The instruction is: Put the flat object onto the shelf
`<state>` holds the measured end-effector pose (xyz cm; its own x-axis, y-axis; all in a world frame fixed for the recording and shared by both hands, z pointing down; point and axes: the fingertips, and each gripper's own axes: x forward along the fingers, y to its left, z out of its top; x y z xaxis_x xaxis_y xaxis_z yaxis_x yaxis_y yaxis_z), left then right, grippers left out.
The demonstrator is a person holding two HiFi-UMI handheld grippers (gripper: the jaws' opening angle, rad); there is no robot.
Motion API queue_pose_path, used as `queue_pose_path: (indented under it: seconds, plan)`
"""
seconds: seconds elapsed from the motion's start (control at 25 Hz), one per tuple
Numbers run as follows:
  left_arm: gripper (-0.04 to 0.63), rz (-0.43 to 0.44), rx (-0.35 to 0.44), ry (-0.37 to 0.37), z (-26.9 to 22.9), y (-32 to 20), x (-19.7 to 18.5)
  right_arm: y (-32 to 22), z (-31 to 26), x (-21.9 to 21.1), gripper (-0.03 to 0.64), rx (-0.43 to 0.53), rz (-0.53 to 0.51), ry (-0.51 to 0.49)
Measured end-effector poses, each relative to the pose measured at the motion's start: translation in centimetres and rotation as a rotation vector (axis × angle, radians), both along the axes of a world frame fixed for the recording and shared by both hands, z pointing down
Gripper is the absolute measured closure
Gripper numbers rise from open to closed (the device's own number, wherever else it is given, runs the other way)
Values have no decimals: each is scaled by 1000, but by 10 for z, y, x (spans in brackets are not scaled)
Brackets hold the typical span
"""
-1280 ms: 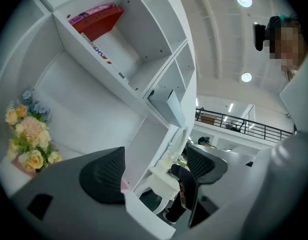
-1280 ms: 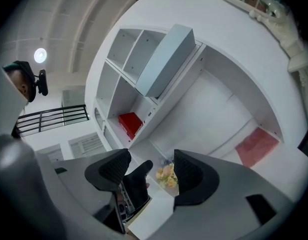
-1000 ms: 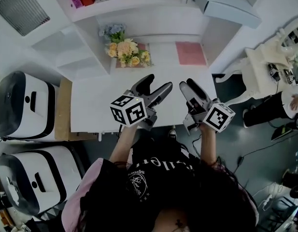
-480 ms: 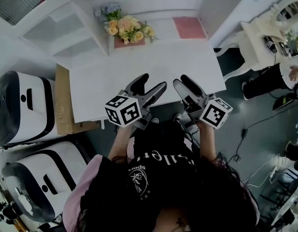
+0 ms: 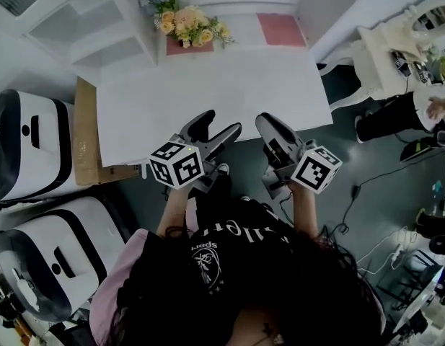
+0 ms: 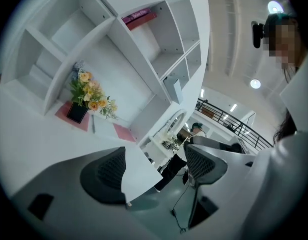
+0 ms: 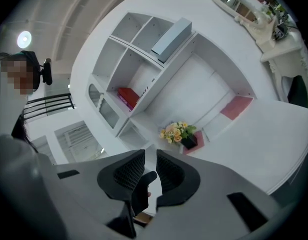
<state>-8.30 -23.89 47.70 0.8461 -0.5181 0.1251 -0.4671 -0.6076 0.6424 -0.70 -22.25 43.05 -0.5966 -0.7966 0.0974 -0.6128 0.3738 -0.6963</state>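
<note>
A flat pink mat lies at the back right of the white table, under the white shelf unit. It also shows in the left gripper view as the pink mat and in the right gripper view. Both grippers hang at the table's front edge, far from the mat. My left gripper is open and empty. The jaws of my right gripper are closing, with only a slit left and nothing between them.
A flower bouquet stands on a second pink mat at the back. The shelf holds a red book and a grey box. White machines and a cardboard box are left; a vanity table and a person are right.
Both grippers have drawn back from over the table to its front edge. The right gripper's jaws have come together; the left stays open.
</note>
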Motion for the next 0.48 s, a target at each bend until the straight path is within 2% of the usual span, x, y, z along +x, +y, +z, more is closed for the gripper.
queue_pose_path:
  seconds: [0.28, 0.48]
  plan:
    - [212, -53, 23, -5, -8, 46, 17, 54, -1, 24, 536, 2, -22, 17]
    - [263, -83, 47, -15, -10, 105, 34, 109, 1, 44, 538, 3, -37, 5]
